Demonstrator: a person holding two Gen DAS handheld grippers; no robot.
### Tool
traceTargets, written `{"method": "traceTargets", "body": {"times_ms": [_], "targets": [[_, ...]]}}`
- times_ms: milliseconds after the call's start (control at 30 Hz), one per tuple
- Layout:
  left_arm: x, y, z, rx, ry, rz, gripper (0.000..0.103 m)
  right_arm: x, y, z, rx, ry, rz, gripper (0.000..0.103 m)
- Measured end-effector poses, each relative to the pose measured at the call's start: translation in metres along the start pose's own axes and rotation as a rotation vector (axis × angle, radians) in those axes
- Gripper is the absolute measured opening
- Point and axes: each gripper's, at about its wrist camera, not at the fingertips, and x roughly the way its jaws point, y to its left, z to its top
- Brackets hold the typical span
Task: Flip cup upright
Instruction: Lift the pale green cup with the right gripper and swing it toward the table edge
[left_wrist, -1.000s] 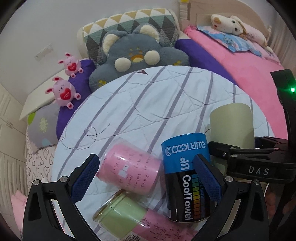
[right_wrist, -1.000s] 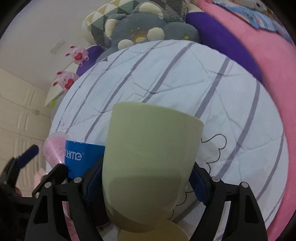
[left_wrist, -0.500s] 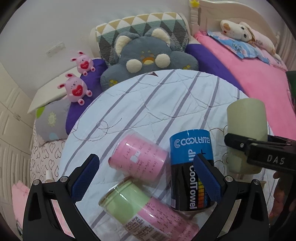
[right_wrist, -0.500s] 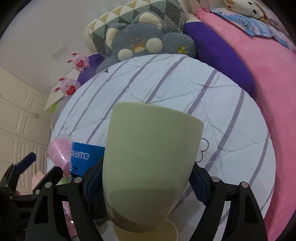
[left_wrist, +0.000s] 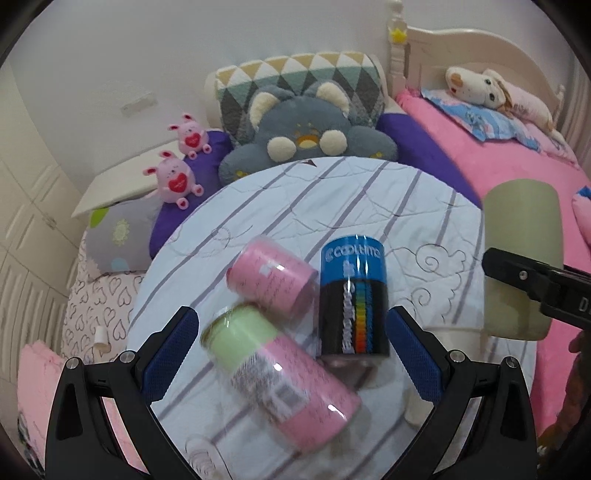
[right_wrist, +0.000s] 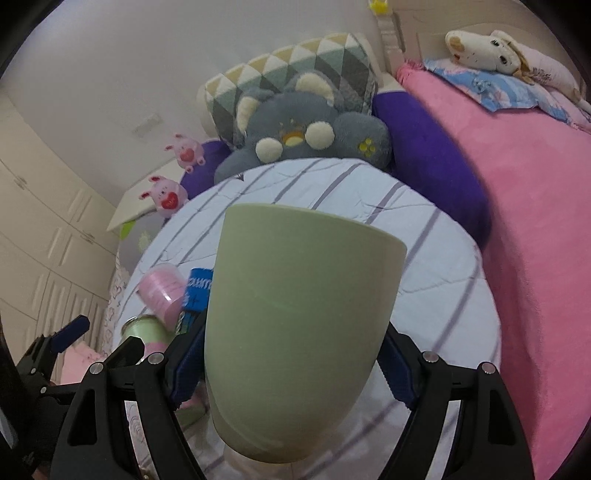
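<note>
A pale green cup (right_wrist: 295, 332) is clamped between my right gripper's blue pads (right_wrist: 186, 362), held up above the round striped table (right_wrist: 436, 295). Its wide end points up and its narrow base points down. In the left wrist view the cup (left_wrist: 521, 258) shows at the right, with one black finger of the right gripper across it. My left gripper (left_wrist: 291, 350) is open and empty above the cans near the table's front.
A blue and black can (left_wrist: 352, 295) stands on the table. A pink can (left_wrist: 273, 280) and a green and pink can (left_wrist: 280, 376) lie beside it. Plush toys and cushions (left_wrist: 306, 136) sit behind the table. A pink bed (left_wrist: 498, 158) is at the right.
Both grippers have risen and pulled back from the table. The right gripper lifted the green cup clear of the cloth. The cans have not moved.
</note>
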Motion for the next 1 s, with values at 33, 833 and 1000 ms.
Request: {"method": "traceTargets", "body": {"times_ms": [33, 833, 1000], "targets": [[-0.007, -0.002, -0.008, -0.005, -0.009, -0.004, 0.102, -0.006, 0.001, -0.005, -0.012, -0.009, -0.003, 0.082], [-0.077, 0.032, -0.174, -0.121, 0.0, 0.05, 0.102, -0.034, 0.049, -0.155, -0.16, 0.129, 0.079, 0.082], [-0.064, 0.042, -0.178, -0.106, 0.023, 0.065, 0.102, -0.023, 0.069, -0.163, -0.188, 0.149, 0.058, 0.082]]}}
